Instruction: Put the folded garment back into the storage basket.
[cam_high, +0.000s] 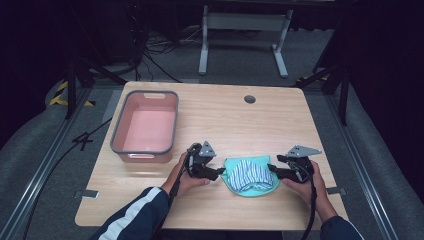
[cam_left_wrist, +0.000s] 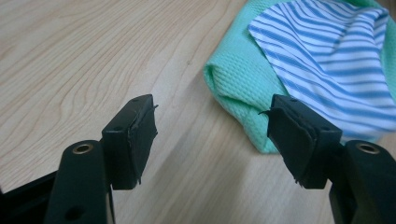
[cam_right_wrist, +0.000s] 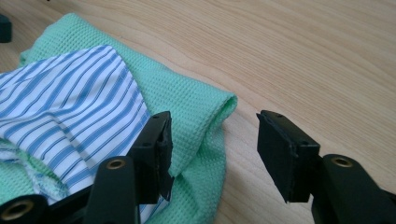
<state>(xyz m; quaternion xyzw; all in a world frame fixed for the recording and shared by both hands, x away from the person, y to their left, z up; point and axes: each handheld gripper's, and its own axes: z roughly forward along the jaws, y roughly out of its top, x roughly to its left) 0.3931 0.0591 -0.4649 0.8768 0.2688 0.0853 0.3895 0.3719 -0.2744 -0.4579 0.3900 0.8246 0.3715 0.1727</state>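
Lying near the front edge of the table (cam_high: 240, 115), a striped cloth (cam_high: 250, 174) rests on a green cloth (cam_high: 239, 188). The left gripper (cam_high: 220, 172) and right gripper (cam_high: 272, 171) flank the pile, both with jaws spread and holding nothing. A pink bin (cam_high: 145, 149) sits to the left.

The pale wooden tabletop (cam_left_wrist: 93, 60) shows smooth, matt grain. The mint-green waffle-weave cloth (cam_right_wrist: 187, 98) looks rough; the blue-and-white striped fabric (cam_left_wrist: 327, 60) is finer. The pink plastic tub (cam_high: 145, 127) looks smooth.
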